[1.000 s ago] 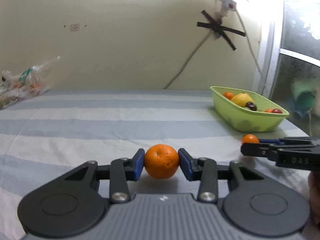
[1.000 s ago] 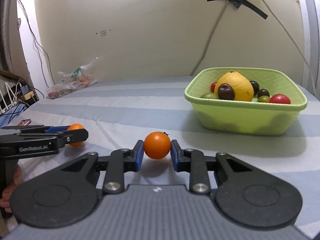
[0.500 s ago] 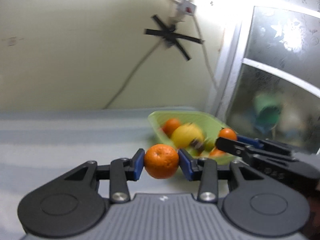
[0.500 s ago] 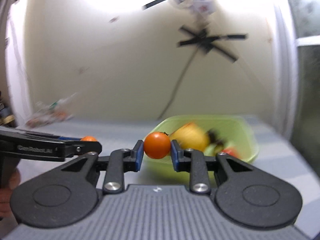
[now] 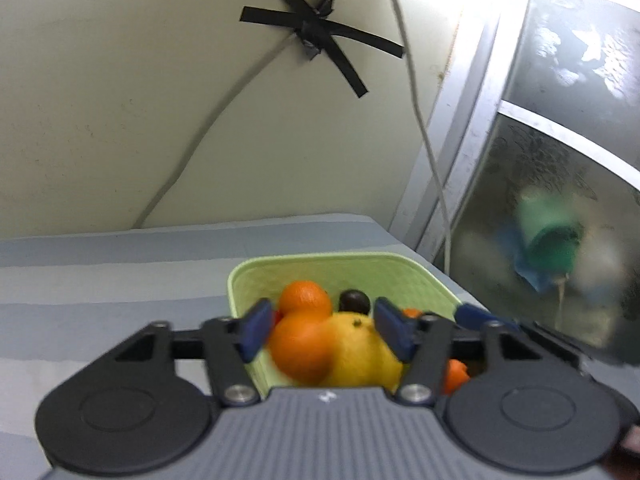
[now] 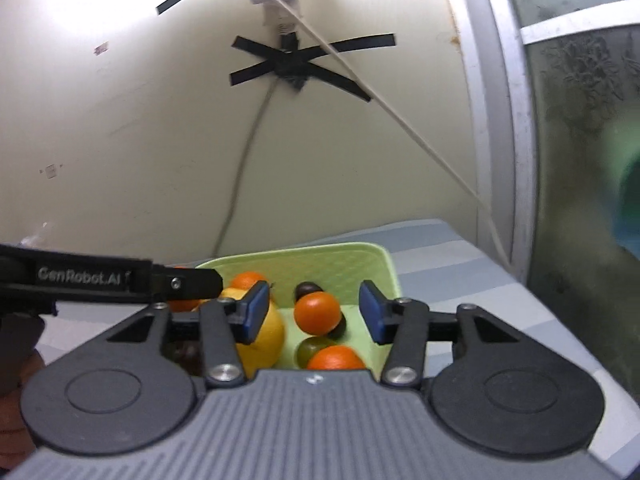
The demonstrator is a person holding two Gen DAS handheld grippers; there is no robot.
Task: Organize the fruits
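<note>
The green basket (image 5: 320, 258) sits on the striped cloth and holds a big yellow citrus (image 5: 360, 354), an orange (image 5: 305, 296) and a dark plum (image 5: 354, 300). My left gripper (image 5: 325, 332) hovers over the basket's near end with its jaws opening. A blurred orange (image 5: 300, 348) lies loose between and below the pads. My right gripper (image 6: 314, 312) is above the same basket (image 6: 360, 250), its jaws also opening. A small orange fruit (image 6: 317, 312) hangs free between them, touching neither pad. The left gripper's finger (image 6: 180, 282) reaches in from the left.
A taped cable (image 6: 236, 184) and a white cord (image 5: 424, 128) run down the wall behind the basket. A window frame (image 5: 452, 152) stands at the right, close to the table's right edge. A hand (image 6: 16, 360) shows at the lower left.
Both grippers swung from the open cloth to above the green basket. Each was shut on an orange fruit; now both sets of jaws have parted and the fruits are loose.
</note>
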